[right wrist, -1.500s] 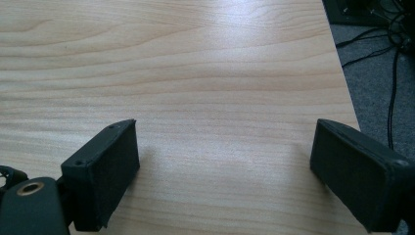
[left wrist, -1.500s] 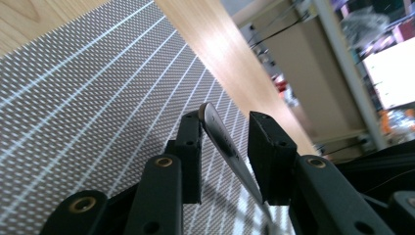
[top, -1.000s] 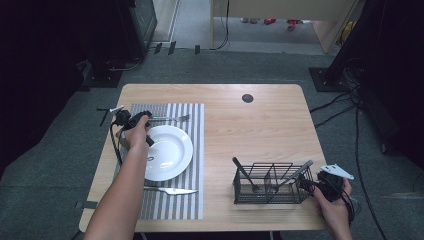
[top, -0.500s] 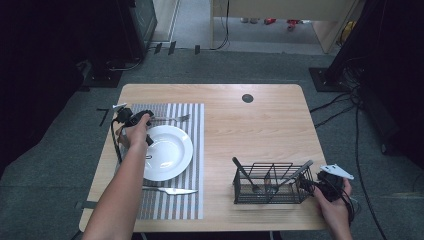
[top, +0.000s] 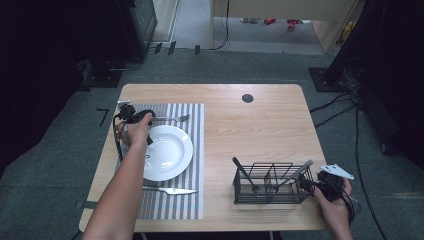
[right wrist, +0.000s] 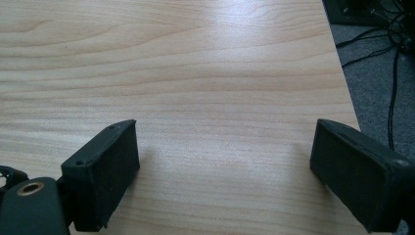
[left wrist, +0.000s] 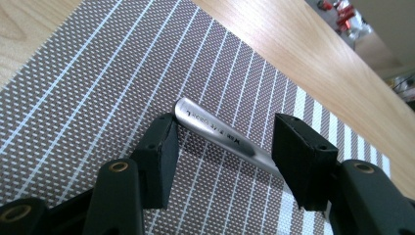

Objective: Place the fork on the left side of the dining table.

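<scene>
A silver fork [top: 172, 119] lies on the striped placemat [top: 195, 150], just beyond a white plate [top: 167, 152]. My left gripper [top: 147, 118] is at the fork's handle end, at the mat's far left. In the left gripper view the handle [left wrist: 220, 134] lies on the mat between the two jaws, and the left gripper [left wrist: 230, 156] is open around it. A knife [top: 170, 190] rests on the mat's near side. My right gripper [top: 321, 183] is by the right end of a wire caddy [top: 272, 182]; in its own view the right gripper [right wrist: 220, 176] stands wide open over bare wood.
The black wire caddy holds several dark-handled utensils. A round cable hole [top: 247, 98] sits near the table's far edge. The table's right edge [right wrist: 342, 73] runs close to my right gripper, with cables on the floor beyond.
</scene>
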### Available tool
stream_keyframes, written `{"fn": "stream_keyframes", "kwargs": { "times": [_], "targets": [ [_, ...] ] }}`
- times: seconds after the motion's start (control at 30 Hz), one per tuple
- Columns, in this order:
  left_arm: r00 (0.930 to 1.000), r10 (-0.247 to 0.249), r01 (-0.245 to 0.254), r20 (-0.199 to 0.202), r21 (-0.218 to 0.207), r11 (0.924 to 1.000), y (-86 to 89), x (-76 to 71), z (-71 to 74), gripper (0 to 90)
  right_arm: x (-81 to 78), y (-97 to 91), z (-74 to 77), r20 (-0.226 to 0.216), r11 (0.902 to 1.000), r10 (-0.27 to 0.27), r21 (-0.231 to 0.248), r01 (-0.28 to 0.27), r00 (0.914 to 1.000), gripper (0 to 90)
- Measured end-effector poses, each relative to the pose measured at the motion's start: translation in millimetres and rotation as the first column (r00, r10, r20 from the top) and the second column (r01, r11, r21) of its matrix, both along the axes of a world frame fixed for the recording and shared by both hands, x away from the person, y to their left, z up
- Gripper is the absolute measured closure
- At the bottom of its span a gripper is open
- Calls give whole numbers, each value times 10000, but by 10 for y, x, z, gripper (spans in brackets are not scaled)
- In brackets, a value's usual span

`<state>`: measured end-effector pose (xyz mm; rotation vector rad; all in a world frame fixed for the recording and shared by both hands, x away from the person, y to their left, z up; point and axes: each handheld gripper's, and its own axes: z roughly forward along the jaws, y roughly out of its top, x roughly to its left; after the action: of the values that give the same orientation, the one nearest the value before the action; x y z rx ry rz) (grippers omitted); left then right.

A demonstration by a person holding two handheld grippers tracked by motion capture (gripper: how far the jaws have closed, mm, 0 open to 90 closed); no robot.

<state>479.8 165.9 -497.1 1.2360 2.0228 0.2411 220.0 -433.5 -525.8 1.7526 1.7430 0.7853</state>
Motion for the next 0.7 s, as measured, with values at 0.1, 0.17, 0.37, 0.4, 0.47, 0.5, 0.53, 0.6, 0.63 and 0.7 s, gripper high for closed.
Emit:
{"fn": "stream_keyframes", "kwargs": {
  "times": [0.1, 0.17, 0.37, 0.4, 0.47, 0.5, 0.53, 0.6, 0.63, 0.7],
  "targets": [
    [9997, -209, 212, -147, 258, 9994, -11, 16, 13, 442, 0, 0, 0, 0, 10000, 0, -1, 0, 10000, 108],
    [9993, -292, 299, -251, 311, 9991, -13, 33, 23, 447, 0, 0, 0, 3, 10000, -1, 3, 1, 10000, 108],
    [9932, -696, 756, -936, 621, 9952, -18, 87, 77, 406, 0, 0, 0, -2, 10000, -2, 0, 2, 10000, 108],
    [9932, -675, 730, -945, 570, 9957, -13, 89, 78, 404, 0, 0, 0, 2, 10000, -3, 5, 3, 10000, 108],
    [9931, -686, 742, -946, 571, 9956, -7, 88, 78, 406, 0, 0, 0, 3, 10000, -1, 4, 1, 10000, 108],
    [9930, -707, 765, -941, 592, 9953, -7, 86, 78, 405, 0, 0, 0, 3, 10000, -1, 7, 1, 10000, 108],
    [9929, -721, 780, -945, 605, 9951, -7, 85, 80, 401, 0, 0, 0, 7, 10000, 4, 4, -4, 10000, 108],
    [9917, -827, 895, -988, 666, 9938, -8, 77, 84, 394, 0, -1, -1, 12, 10000, 16, 2, -16, 10000, 108],
    [9914, -867, 929, -977, 613, 9938, -10, 74, 86, 389, 0, -1, -1, 13, 10000, 17, 4, -17, 10000, 108],
    [9902, -971, 1028, -1004, 531, 9933, -12, 63, 87, 385, 0, 0, 0, -1, 10000, -2, 5, 2, 10000, 108]
  ]
}}
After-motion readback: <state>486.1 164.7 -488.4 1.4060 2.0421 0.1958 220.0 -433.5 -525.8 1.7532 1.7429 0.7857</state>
